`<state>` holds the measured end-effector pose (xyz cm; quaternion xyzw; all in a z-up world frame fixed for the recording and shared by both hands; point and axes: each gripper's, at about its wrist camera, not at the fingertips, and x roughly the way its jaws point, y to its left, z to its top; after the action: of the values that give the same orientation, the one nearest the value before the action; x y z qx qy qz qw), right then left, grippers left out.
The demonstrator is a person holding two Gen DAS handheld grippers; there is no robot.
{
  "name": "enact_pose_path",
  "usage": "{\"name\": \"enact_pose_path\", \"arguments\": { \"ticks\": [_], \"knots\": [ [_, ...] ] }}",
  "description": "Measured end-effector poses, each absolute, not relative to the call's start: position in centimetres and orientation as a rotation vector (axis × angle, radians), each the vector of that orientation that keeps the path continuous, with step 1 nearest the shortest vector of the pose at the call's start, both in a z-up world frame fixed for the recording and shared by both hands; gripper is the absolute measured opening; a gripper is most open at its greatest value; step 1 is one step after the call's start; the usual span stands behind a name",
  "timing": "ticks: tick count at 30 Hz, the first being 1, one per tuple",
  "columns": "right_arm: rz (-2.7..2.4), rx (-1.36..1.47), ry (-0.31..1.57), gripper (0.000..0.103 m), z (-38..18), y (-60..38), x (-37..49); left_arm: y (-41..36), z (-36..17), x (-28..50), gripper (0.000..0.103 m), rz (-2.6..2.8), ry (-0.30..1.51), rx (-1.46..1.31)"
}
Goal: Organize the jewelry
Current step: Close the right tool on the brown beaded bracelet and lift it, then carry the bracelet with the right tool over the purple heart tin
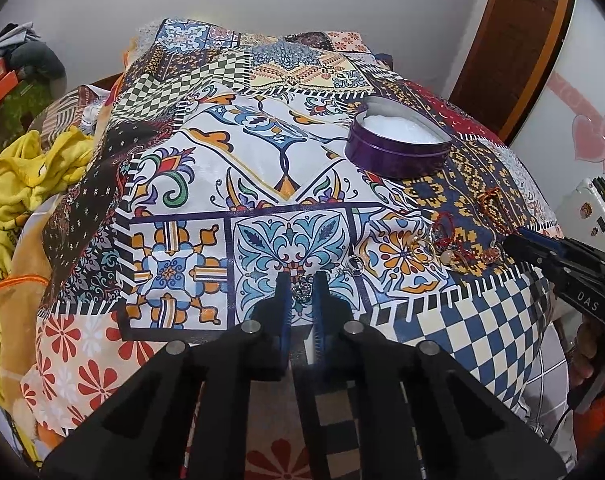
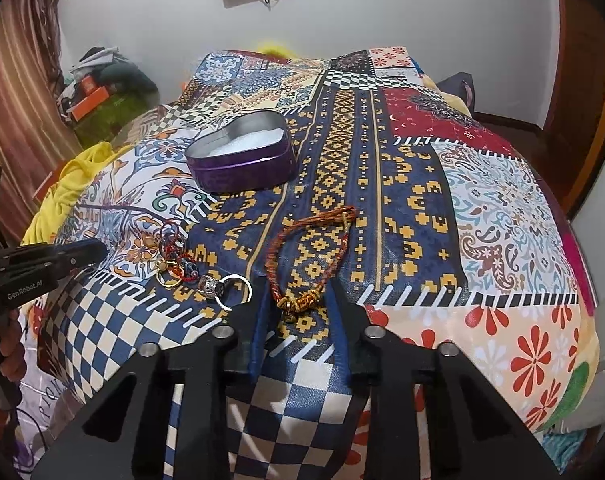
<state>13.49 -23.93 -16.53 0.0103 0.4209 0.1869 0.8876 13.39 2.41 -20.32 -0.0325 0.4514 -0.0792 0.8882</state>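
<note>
A patchwork bedspread (image 1: 206, 184) fills both views, its busy print the backdrop for everything else. In the upper right of the left wrist view sits the heart-shaped purple tin (image 1: 398, 142), lid off, white padding showing; the right wrist view has it upper centre-left.

Lower in the right wrist view, a braided red-and-gold bracelet (image 2: 302, 256) loops just ahead of the right gripper (image 2: 298, 312), whose jaws stand wide and hold nothing, the bracelet's knotted end between their tips. Left of it lie a tangle of rings and cords (image 2: 174, 260) and a silver ring (image 2: 234, 292).

The left gripper (image 1: 301, 294), at lower centre of its view, is narrowed around a small silver charm (image 1: 301, 291) (whether it truly grips or merely brackets it, I cannot tell).

The risk, as I judge it: the charm is tiny and the cloth soft, so the pads may pinch fabric or let the charm slip and vanish against the pattern on the way to the tin.
</note>
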Motion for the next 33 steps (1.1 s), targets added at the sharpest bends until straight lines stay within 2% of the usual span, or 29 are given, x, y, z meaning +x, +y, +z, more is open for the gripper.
{"name": "enact_pose_path", "arguments": {
  "ticks": [9, 20, 33],
  "knots": [
    [0.379, 0.036, 0.855, 0.017, -15.9, -24.0, 13.7, 2.3, -18.0, 13.2, 0.009, -0.162, 0.866, -0.056],
    [0.398, 0.056, 0.732, 0.017, -12.1, -23.8, 13.9, 2.0, -13.6, 13.9, 0.009, -0.170, 0.741, -0.054],
    [0.449, 0.053, 0.658, 0.017, -10.2, -22.3, 15.5, -0.4, -9.8, 15.8, 0.009, -0.229, 0.623, -0.016]
  ]
}}
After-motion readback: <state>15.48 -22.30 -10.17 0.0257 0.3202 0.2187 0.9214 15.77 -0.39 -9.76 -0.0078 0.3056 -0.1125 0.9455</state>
